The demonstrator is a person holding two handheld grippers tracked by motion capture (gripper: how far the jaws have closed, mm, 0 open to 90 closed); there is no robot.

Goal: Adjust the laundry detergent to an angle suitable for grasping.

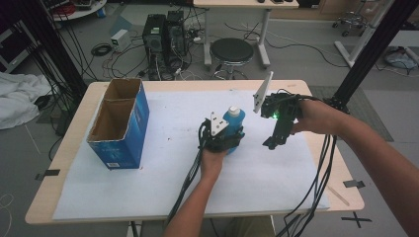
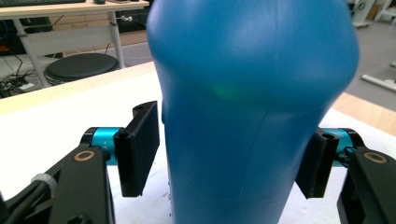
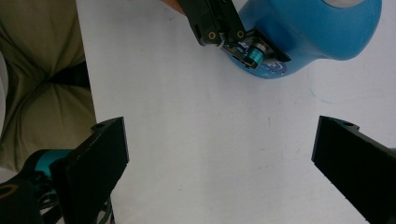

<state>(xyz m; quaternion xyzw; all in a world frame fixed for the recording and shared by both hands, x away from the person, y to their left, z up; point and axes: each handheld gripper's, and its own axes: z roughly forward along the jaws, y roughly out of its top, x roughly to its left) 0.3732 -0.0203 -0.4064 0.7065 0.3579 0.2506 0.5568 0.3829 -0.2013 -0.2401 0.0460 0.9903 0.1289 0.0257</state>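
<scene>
Blue plastic bottle with a white cap (image 1: 233, 120) stands at the centre of the high view on our white table sheet (image 1: 163, 163). Our left gripper (image 2: 229, 161) has its jaws clamped on it. Our right gripper (image 3: 219, 170), right of centre, hovers with jaws wide apart.

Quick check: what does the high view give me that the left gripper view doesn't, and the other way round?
High view alone: the open blue cardboard box at the table's left, and the right gripper hanging open, apart from the bottle. Left gripper view alone: the left gripper up close, one black pad at each side of the bottle, contact too fine to confirm. Both: the blue plastic bottle upright on the white sheet.
</scene>
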